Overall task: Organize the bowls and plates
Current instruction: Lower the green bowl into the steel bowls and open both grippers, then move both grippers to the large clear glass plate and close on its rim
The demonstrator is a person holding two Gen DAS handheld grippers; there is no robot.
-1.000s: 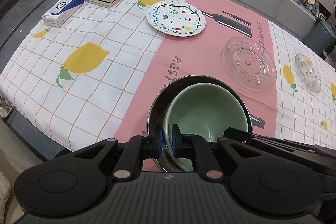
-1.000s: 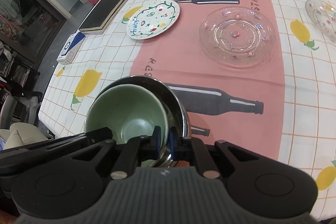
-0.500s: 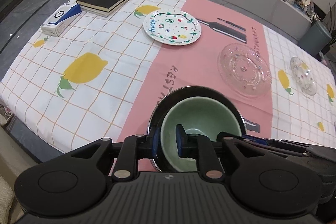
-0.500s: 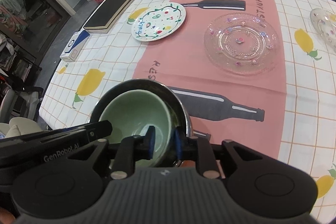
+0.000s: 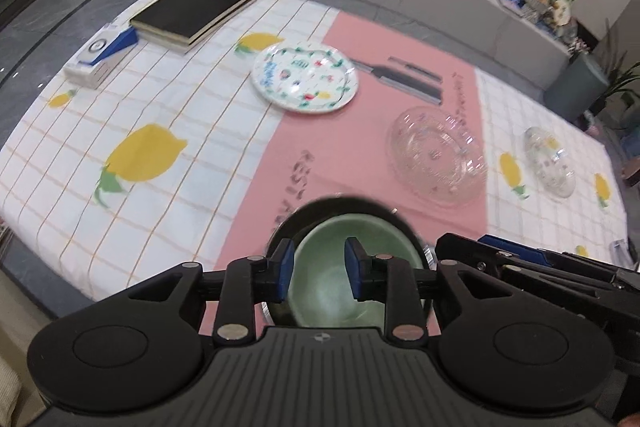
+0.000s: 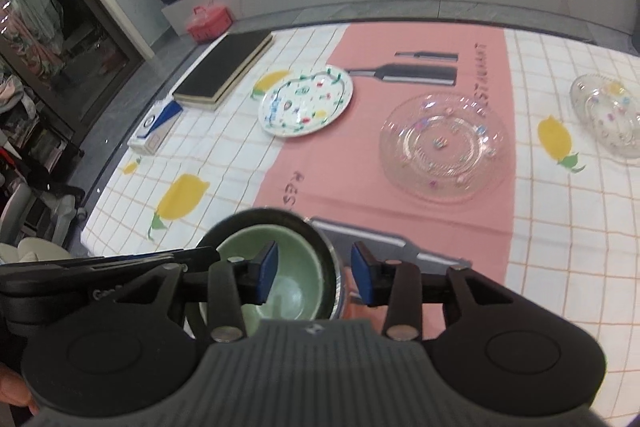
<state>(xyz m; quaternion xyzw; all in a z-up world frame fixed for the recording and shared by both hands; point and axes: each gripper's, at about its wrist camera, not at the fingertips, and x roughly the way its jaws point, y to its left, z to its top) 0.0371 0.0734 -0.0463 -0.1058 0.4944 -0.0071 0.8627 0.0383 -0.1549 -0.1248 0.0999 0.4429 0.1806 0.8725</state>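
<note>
Lifted clear of the nested bowls since a second ago, with both pairs of jaws let go of the green rim and now opening, nothing pinched. Beyond the fingertips of both grippers: tablecloth (image 5: 168, 99) with lemons and a pink band, then the clear glass plate (image 6: 444, 147) ahead and right of the right gripper (image 6: 314, 277), the painted plate (image 5: 304, 79) ahead and left, and a small glass bowl (image 6: 608, 115) far out to the right. Directly under the fingers: green bowl (image 5: 332, 291) seated inside the dark metal bowl (image 5: 348, 201), released and resting on the cloth. Left gripper (image 5: 318, 275) spread over the green bowl's inside, blue pads (image 5: 285, 269) off its rim; right gripper astride the near-right rim of both bowls, one pad over the green, the other outside the metal wall. Judged best now: finish opening before pulling away, rise straight up so no pad clips a rim and tips the stack, then go for the plates, likely glass first, taken low at its edge. Black notebook (image 5: 196, 11) and blue box (image 5: 102, 53) far left of the fingers, out of the way.
</note>
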